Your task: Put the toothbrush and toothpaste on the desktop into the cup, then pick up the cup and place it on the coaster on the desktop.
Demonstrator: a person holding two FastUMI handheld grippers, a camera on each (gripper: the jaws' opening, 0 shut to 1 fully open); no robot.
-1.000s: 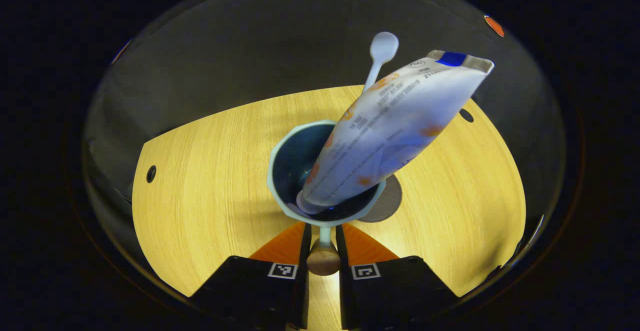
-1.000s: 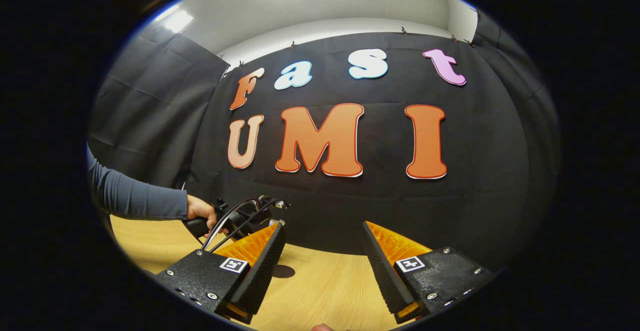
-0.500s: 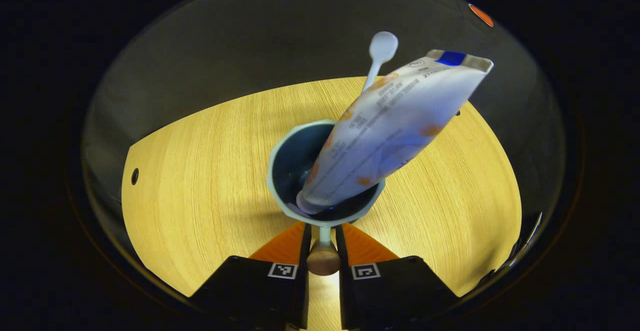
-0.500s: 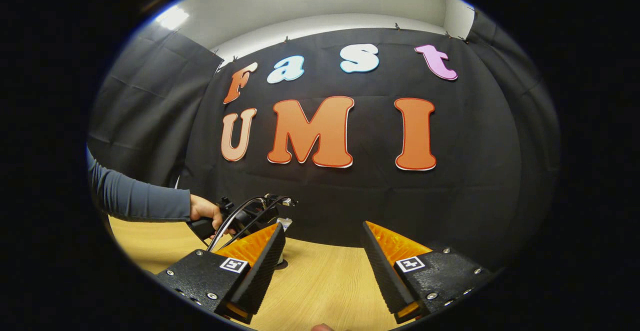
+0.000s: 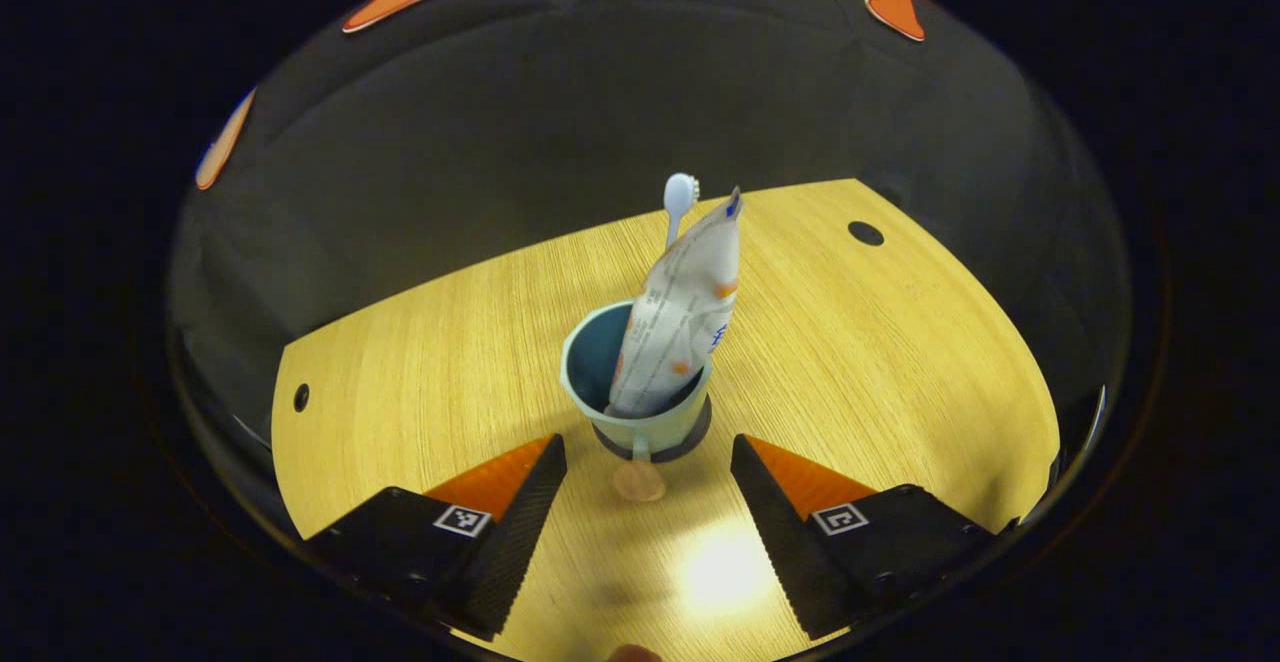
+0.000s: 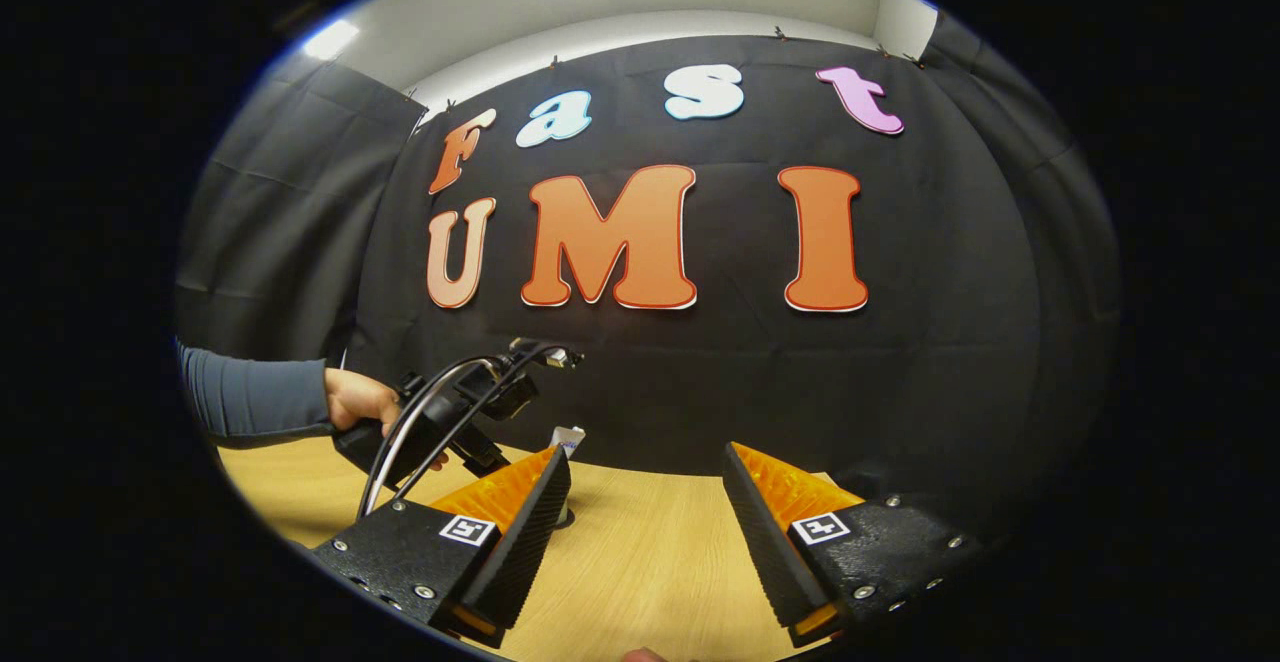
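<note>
In the left gripper view a pale teal cup [image 5: 640,420] stands upright on the dark round coaster [image 5: 703,428]. A white toothpaste tube [image 5: 680,312] leans in the cup, and the toothbrush head [image 5: 680,192] sticks up behind it. The cup's handle knob [image 5: 638,482] points toward me. My left gripper [image 5: 647,444] is open, one finger on either side of the handle and clear of it. My right gripper [image 6: 645,457] is open over the desk with nothing between its fingers. In the right gripper view the tube's end [image 6: 567,436] peeks above one finger.
The wooden desktop [image 5: 860,342] has small holes near its corners [image 5: 866,233] [image 5: 301,397], and black cloth hangs behind it. In the right gripper view a hand [image 6: 355,402] in a grey sleeve [image 6: 250,402] holds the other gripper's body [image 6: 450,412] at the left.
My left gripper has opened, let go of the cup's handle and drawn back. The cup now stands on the coaster. The right gripper has stayed open, barely shifting.
</note>
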